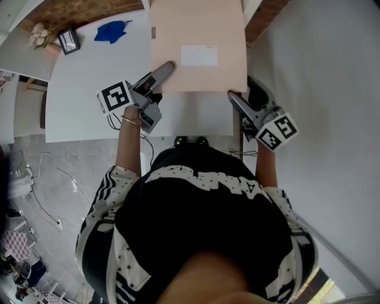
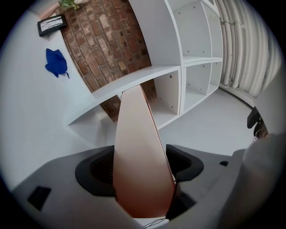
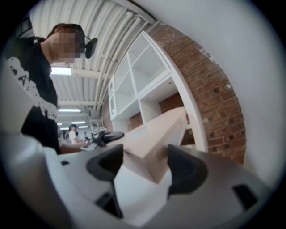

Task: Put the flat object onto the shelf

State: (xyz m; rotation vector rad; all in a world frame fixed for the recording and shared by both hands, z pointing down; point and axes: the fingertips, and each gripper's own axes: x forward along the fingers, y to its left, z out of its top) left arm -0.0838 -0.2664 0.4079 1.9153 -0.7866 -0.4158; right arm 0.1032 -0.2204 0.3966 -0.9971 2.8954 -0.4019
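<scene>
Between the two hand-held grippers, one flat object (image 1: 199, 44) is carried clear of any support. It is a pale peach panel with one white label (image 1: 199, 55) on its upper face.

Grippers, two counted:
- Left gripper (image 1: 165, 68): sits at the panel's near left corner. In the left gripper view the panel stands edge-on between the two jaws and fills the gap, with a dark pad pressed to each face, so it is clamped.
- Right gripper (image 1: 233, 96): sits at the near right corner. In the right gripper view that corner is wedged between the two jaws and meets both pads, so it is also gripped.

Position of the panel: it is held roughly level in front of one person in a black shirt (image 1: 202, 219), with its far end directed at the white shelf (image 2: 178, 67). The panel has not been set down on any board. I cannot tell whether its far edge touches the shelf.

Other items, on the white surface (image 1: 89, 89) to the far left:
- One blue cloth (image 1: 111, 31)
- One framed picture (image 1: 69, 40)
- One small bunch of flowers (image 1: 40, 34), beside the frame

All three lie well apart from the panel. One brick wall (image 1: 83, 9) runs behind them. A second person (image 3: 72, 132), small and blurred, shows far off in the right gripper view
</scene>
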